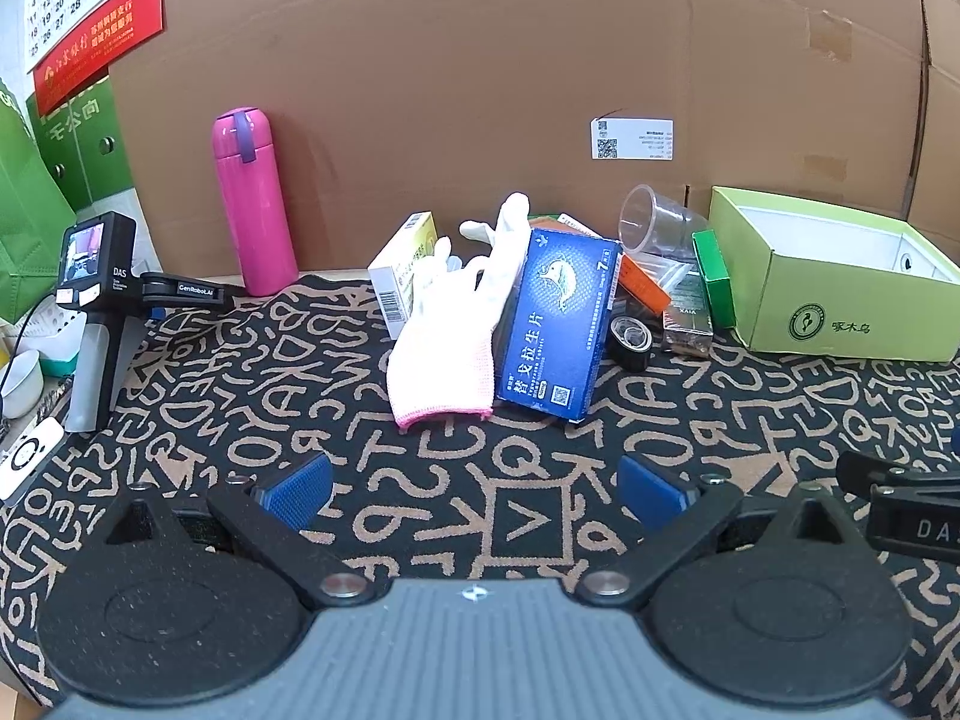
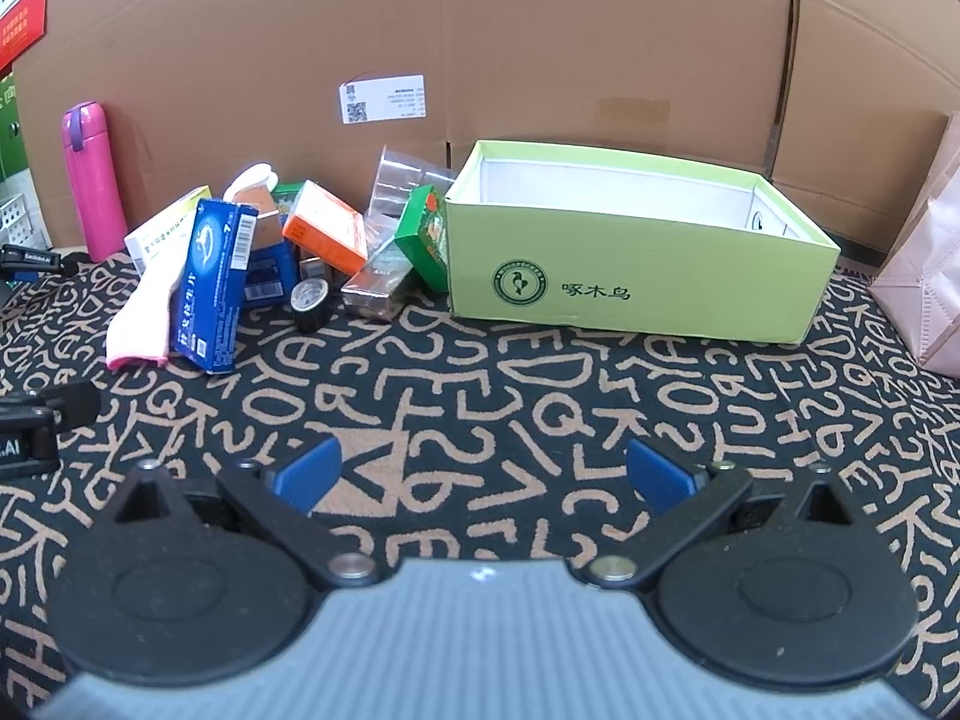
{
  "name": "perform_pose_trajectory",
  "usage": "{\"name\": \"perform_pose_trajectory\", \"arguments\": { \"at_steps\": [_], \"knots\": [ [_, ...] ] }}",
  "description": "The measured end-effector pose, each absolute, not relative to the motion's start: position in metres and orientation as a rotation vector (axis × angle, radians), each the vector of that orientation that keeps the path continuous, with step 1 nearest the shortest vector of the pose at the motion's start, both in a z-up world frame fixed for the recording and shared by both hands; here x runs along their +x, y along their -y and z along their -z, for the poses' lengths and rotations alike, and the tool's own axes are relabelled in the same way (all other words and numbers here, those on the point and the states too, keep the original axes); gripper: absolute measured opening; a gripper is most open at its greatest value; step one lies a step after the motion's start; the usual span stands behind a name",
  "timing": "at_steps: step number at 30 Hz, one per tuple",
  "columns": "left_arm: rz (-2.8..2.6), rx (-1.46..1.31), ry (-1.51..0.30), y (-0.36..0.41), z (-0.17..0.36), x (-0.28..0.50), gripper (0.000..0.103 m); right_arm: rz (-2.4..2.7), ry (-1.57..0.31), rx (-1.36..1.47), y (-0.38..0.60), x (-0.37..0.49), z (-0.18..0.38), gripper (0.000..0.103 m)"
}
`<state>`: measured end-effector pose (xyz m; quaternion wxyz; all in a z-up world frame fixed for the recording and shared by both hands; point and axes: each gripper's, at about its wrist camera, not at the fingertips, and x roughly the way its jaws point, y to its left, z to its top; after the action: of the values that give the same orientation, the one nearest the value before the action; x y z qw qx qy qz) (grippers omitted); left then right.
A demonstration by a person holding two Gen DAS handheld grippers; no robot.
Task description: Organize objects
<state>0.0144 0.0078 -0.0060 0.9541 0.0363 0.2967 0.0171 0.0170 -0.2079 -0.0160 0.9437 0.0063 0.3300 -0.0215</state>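
Blue box (image 1: 555,324) beyond left gripper (image 1: 474,495)

Backdrop: large brown cardboard sheet (image 1: 480,90) fills the upper frame, white shipping label (image 1: 631,139) right of centre. Counter covered by black cloth (image 1: 300,372) with tan letter pattern — red wall calendar (image 1: 90,6) upper left. Lighting even.

Both grippers, left gripper (image 1: 474,489) and right gripper (image 2: 483,477), look identical: ribbed grey housing, two round matte-black discs, black link arms on silver pivot screws. Fingers (image 1: 300,489) carry blue textured pads. Small white logo centred on each housing's far edge.
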Motion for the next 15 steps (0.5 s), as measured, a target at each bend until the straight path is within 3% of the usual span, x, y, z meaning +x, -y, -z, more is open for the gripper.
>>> {"name": "perform_pose_trajectory", "arguments": {
  "at_steps": [15],
  "knots": [
    [-0.024, 0.086, -0.627, -0.016, 0.009, 0.037, 0.103, 0.035, -0.702, 0.018, 0.193, 0.037, 0.023, 0.103]
  ]
}}
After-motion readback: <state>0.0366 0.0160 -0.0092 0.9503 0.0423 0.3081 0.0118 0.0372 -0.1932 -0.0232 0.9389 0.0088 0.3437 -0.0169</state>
